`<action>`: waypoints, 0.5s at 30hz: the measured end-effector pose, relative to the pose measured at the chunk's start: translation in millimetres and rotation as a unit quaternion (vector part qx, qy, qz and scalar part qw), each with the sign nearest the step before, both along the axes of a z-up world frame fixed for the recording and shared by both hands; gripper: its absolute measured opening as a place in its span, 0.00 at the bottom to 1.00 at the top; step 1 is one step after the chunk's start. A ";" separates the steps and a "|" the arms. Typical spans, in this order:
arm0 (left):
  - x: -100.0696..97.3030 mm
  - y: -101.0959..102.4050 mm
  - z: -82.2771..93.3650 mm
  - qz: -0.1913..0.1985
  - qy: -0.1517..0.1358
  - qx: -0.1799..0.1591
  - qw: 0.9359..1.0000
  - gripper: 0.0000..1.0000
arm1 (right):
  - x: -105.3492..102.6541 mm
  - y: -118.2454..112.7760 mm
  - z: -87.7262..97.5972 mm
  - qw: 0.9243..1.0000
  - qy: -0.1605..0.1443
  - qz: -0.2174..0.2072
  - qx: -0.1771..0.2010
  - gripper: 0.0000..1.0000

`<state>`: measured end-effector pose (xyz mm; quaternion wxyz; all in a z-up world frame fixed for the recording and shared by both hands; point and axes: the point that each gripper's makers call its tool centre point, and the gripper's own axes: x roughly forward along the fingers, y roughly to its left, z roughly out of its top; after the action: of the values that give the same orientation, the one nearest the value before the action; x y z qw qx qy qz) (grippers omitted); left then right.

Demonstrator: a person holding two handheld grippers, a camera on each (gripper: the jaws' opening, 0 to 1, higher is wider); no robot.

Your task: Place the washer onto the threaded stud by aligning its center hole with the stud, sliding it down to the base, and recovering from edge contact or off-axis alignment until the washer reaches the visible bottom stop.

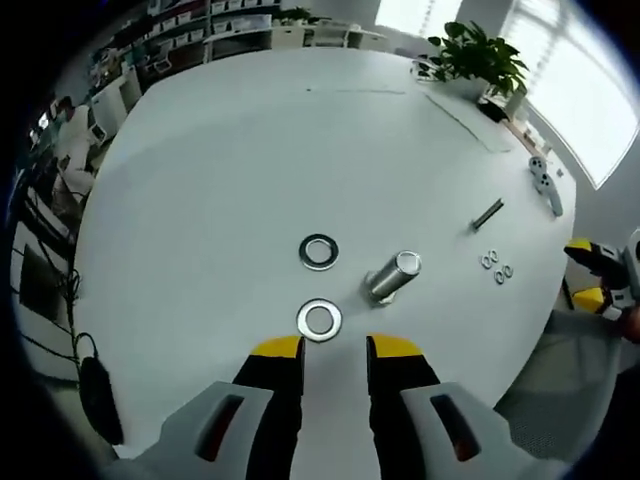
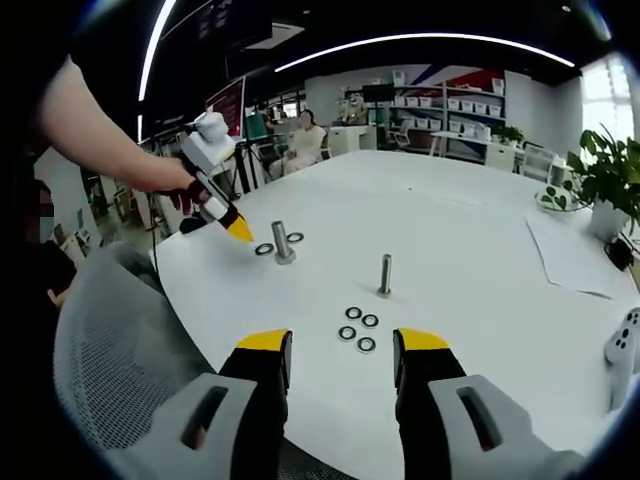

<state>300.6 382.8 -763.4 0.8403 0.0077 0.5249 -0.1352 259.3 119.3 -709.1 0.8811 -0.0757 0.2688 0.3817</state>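
Note:
Two large steel washers lie on the white round table (image 1: 200, 200). The near washer (image 1: 319, 319) sits just ahead of my left gripper (image 1: 335, 350), whose yellow-tipped jaws stand open and empty. The far washer (image 1: 319, 251) lies beyond it. A thick upright stud (image 1: 395, 276) stands to their right. In the right gripper view the same thick stud (image 2: 282, 241) has a washer on each side (image 2: 264, 249), and a hand holds the left gripper (image 2: 238, 228) beside them. My right gripper (image 2: 343, 350) is open, just short of several small washers (image 2: 357, 328) and a thin threaded stud (image 2: 385, 274).
A grey mesh chair (image 2: 110, 330) stands at the table's near left edge. Potted plants (image 1: 475, 55) and a sheet of paper (image 2: 570, 255) occupy the far side. A white controller (image 2: 625, 345) lies at the right edge. A person sits far behind the table.

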 end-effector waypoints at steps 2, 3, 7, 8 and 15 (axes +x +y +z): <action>2.2 0.4 -1.1 -0.006 0.002 0.008 1.000 0.24 | 0.3 0.0 -0.4 1.000 0.001 -0.001 0.000 0.43; 3.7 1.3 -4.1 -0.006 0.008 0.008 1.000 0.24 | 0.5 -0.1 -0.7 1.000 0.001 -0.002 0.001 0.43; 5.1 0.6 -10.5 -0.001 0.024 0.003 1.000 0.26 | 0.9 -0.3 -1.2 1.000 0.003 -0.004 0.002 0.43; 5.4 -0.3 -11.5 -0.003 0.026 0.004 1.000 0.26 | 1.1 -0.4 -1.6 1.000 0.003 -0.004 0.002 0.43; 9.7 2.3 -20.2 -0.012 0.039 0.022 0.999 0.28 | 2.5 -1.5 -2.6 1.000 0.007 -0.010 0.007 0.43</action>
<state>310.3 385.1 -783.6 0.8174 0.0271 0.5598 -0.1336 261.8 117.9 -711.7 0.8833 -0.0642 0.2732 0.3754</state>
